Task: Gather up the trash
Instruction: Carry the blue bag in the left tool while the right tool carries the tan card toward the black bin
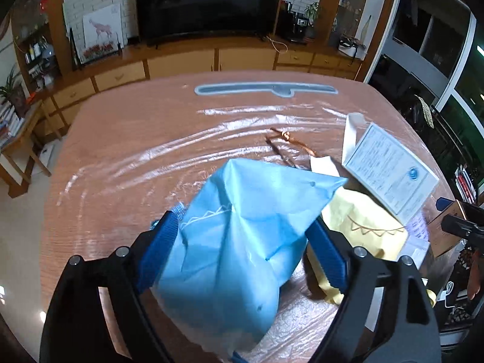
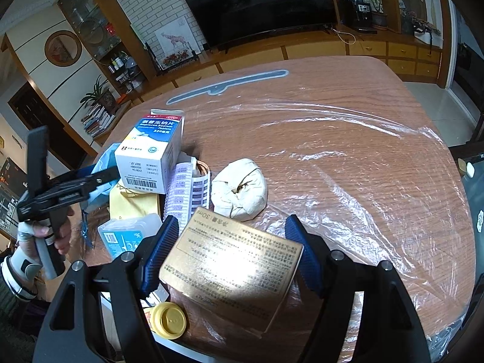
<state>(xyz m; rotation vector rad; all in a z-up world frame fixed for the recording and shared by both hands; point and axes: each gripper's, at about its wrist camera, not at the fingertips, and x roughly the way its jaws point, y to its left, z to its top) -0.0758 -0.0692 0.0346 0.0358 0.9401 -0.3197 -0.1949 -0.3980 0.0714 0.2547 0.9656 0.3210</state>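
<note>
Left gripper (image 1: pixel 242 242) is angling down over the table (image 1: pixel 121 157), jaws apart, blue bag (image 1: pixel 239 230) lying loose between them. Right gripper (image 2: pixel 233 254) is tilting down, clamping the gold box (image 2: pixel 233 269).

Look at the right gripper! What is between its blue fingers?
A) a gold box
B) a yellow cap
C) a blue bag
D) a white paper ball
A: the gold box sits between the right gripper's blue fingers; the yellow cap lies below it and the white paper ball rests farther out on the table.
</note>
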